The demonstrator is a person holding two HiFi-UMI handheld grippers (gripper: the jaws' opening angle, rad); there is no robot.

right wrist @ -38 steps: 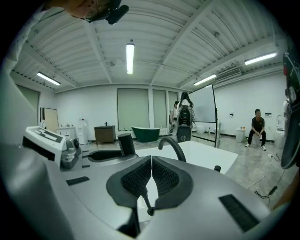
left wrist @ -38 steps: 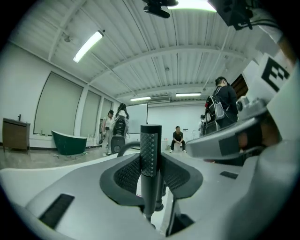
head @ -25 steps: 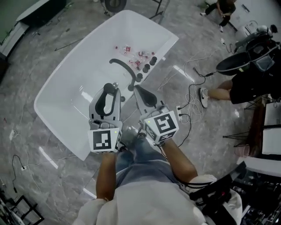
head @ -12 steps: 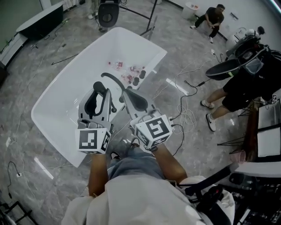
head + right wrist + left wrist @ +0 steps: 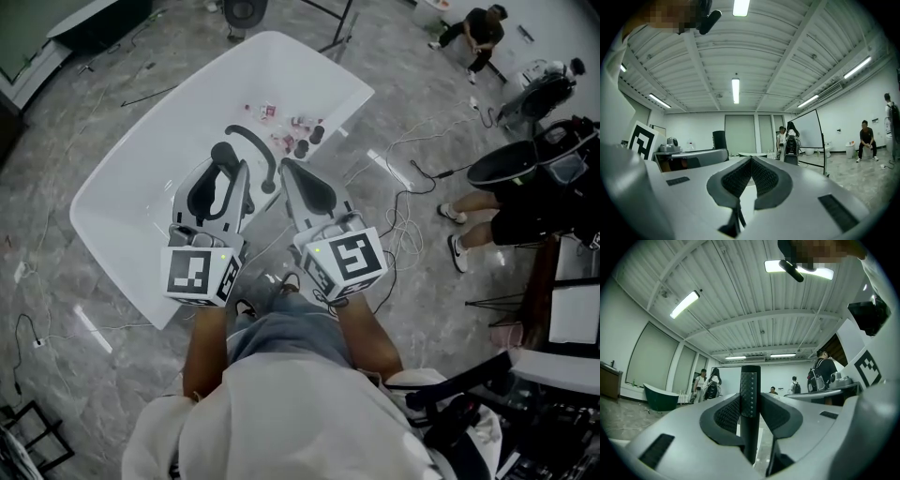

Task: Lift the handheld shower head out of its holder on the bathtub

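Left gripper [image 5: 229,171] has it: the fingers are clamped on the black shower head [image 5: 750,427], one textured pad pressed to each side of its straight handle, which stands upright between them. From the head view the shower head [image 5: 223,155] shows as a dark rounded tip at the front of that gripper, held up over the near end of the white bathtub [image 5: 122,216], clear of the tub's rim. Just beyond it, a black curved spout [image 5: 255,142] arcs over the tub, with black round knobs [image 5: 308,142] lined up on the rim beside it. Right gripper [image 5: 291,171] hovers just beside the left one, fingers together at the tips with nothing between them; its own view confirms that, the right gripper [image 5: 751,161] pads meeting at a point. Small red and white items [image 5: 281,122] lie scattered in the tub's far half. Cables [image 5: 403,206] trail over the grey floor [image 5: 94,375] to the right.
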